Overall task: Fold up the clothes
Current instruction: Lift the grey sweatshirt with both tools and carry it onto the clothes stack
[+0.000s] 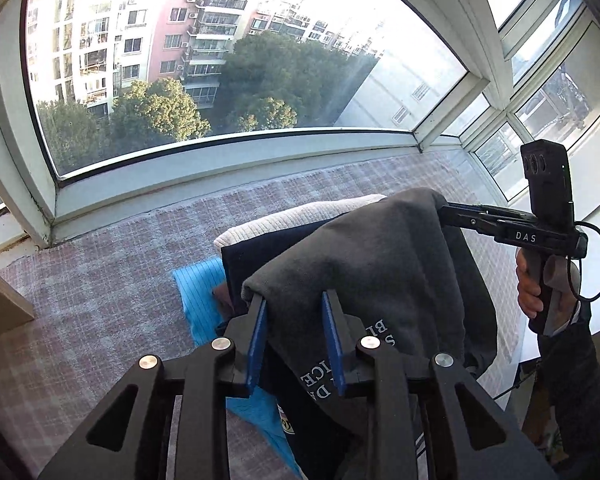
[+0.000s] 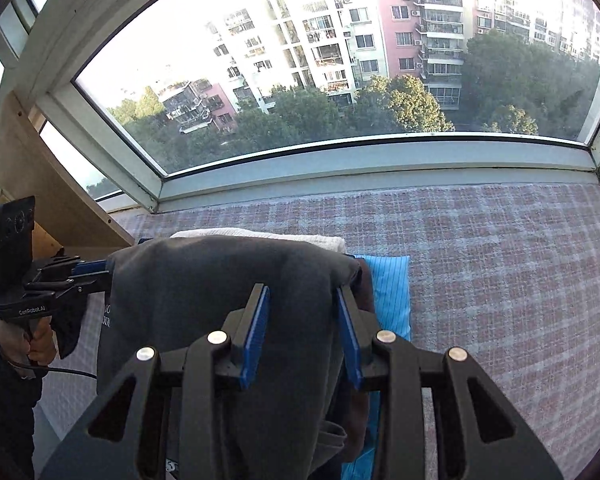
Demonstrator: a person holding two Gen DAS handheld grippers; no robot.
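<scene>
The left tool [image 1: 296, 340] holds the near corner of the grey sweatshirt [image 1: 364, 264] between its blue pads; the right tool [image 2: 304, 336] holds the other corner, cloth draped between its jaws; the garment hangs stretched between both, above a pile of folded clothes [image 1: 260, 256] on the checked window-seat cover [image 2: 500, 264].

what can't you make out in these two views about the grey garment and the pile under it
- Grey garment: white lettering, left wrist view, cut off by the left gripper.
- Its lower part: right wrist view, hidden behind the right gripper.
- Folded pile: white piece and blue striped cloth mostly covered by the grey garment.
</scene>
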